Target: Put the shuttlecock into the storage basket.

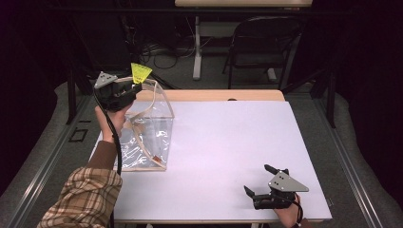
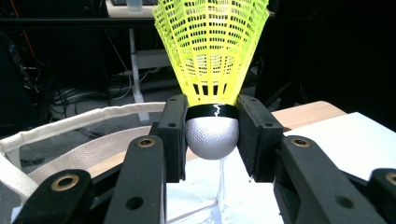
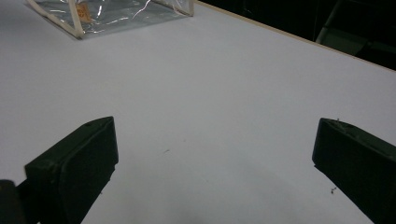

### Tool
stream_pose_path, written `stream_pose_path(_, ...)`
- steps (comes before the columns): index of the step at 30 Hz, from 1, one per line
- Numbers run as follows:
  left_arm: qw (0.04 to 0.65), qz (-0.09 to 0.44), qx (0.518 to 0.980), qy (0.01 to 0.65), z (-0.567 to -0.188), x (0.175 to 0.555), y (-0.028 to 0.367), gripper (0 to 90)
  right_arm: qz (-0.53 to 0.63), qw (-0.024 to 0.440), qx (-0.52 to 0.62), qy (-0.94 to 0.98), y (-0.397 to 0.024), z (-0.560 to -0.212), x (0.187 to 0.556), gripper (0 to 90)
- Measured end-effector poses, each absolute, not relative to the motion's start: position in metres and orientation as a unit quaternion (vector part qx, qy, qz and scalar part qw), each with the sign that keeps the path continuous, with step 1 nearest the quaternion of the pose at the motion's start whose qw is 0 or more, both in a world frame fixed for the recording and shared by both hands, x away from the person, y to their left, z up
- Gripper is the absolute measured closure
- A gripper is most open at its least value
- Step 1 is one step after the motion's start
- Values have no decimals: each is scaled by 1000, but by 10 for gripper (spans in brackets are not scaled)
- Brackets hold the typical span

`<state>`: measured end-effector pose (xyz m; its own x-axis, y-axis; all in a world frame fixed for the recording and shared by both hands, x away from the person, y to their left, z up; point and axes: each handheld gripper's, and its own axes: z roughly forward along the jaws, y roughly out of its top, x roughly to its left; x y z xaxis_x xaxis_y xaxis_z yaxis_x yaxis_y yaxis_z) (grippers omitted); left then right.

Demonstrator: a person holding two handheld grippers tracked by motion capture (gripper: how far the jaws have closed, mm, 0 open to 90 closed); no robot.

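Left hand-held gripper [image 1: 129, 90] clamps the shuttlecock [image 2: 212, 70] by its cork above the clear bag [image 1: 147, 133], seemingly to drop it in, while the right hand-held gripper [image 1: 259, 183] rests wide open on the surface [image 1: 228, 142].

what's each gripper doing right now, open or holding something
Left gripper: shut on the yellow plastic shuttlecock at its silver rounded head.
Right gripper: open, holding nothing.

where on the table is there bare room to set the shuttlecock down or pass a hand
The white table is bare from the clear bag at its left edge across to the right edge, and from the far wooden strip down to the near edge. The right gripper rests open at the near right corner. It is crowded only by the bag, where the left gripper holds the yellow shuttlecock.
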<state>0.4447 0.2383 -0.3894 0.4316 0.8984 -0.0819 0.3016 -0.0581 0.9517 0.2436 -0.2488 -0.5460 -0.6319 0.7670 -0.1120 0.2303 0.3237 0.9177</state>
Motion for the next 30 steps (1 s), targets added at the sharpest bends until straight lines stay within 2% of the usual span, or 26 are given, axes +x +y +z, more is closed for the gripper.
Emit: stream_pose_path(30, 509, 275, 668, 467, -411, 444, 251, 651, 482, 273, 323, 767, -249, -547, 244, 0)
